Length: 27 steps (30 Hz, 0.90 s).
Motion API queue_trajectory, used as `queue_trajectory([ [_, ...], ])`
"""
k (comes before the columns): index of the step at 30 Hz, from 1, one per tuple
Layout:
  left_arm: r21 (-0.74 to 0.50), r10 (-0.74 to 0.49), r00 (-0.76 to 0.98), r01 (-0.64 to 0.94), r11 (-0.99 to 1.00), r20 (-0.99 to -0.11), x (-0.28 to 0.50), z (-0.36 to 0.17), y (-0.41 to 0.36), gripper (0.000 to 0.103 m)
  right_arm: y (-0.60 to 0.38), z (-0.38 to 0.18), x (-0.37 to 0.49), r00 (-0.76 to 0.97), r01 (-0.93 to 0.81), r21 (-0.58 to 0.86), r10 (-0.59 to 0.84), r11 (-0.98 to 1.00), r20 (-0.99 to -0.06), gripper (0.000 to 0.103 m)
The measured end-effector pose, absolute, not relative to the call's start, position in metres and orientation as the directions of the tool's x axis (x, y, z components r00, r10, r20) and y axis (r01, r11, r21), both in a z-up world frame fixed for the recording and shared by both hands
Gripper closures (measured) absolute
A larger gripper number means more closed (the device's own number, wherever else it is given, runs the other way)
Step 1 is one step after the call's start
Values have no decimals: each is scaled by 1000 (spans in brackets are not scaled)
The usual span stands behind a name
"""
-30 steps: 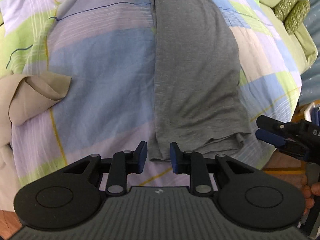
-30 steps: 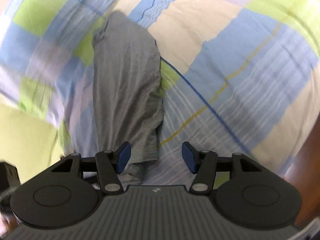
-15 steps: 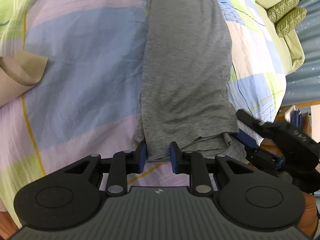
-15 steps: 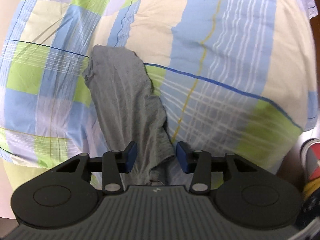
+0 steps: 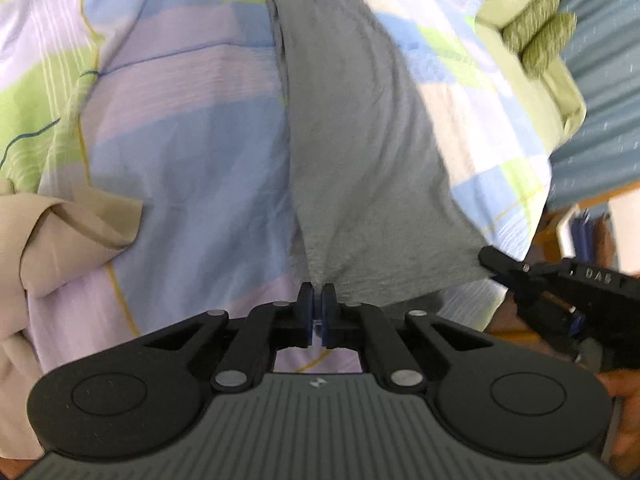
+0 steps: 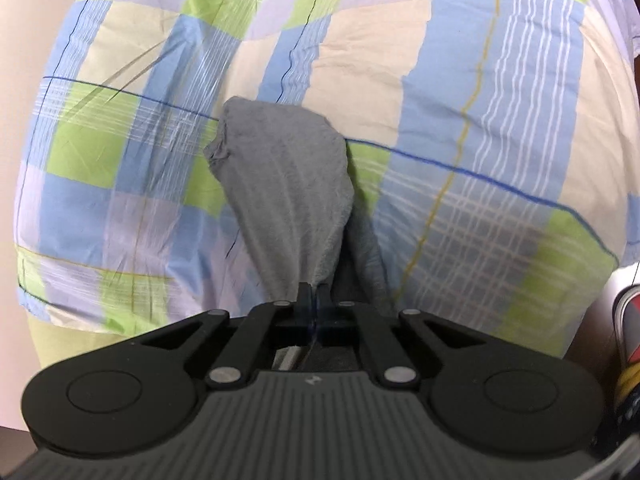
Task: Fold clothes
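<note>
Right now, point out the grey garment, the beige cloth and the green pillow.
grey garment (image 5: 360,152): left wrist view, middle of its long folded body.
beige cloth (image 5: 72,236): left wrist view, its crumpled corner at the left edge.
green pillow (image 5: 540,36): left wrist view, its patterned end, top right.

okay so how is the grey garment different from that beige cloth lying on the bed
The grey garment lies stretched out long and fairly flat down the middle of the bed; the beige cloth sits crumpled at the left edge. The left gripper and right gripper each pinch a near corner of the grey garment; nothing holds the beige cloth. Both rest on the checked bedcover.
</note>
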<state>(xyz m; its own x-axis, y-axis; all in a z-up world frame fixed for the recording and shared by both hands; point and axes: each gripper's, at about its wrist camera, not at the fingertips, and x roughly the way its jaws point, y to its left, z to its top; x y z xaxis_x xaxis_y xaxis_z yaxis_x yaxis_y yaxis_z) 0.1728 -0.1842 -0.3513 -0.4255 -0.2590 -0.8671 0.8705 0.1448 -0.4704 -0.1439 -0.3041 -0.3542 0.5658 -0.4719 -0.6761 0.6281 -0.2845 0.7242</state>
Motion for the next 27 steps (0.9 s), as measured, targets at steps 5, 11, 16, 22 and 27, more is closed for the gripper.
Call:
queue_trajectory([
  [5,-443,-166,-419,884,149,-893,162,-380,-173,101,-293,-382,-145,526,656,666,-417,-355,-741,102],
  [11,-402,-181,-377,906,131,-908,169,-366,-167,100,-294,-387,-152,534,666,656,-388,-354,-751,99],
  [16,-414,-224,-383,904,109,-896,171,-352,-178,74,-299,-382,-149,559,662,669,-371,-337,-741,78],
  [22,-450,-193,-421,881,145,-886,159,-379,-200,80,-298,-383,-147,538,682,650,-372,-334,-756,79],
  [27,-471,-252,-429,872,136,-867,163,-370,-194,103,-296,-376,-147,540,705,657,-399,-267,-741,102],
])
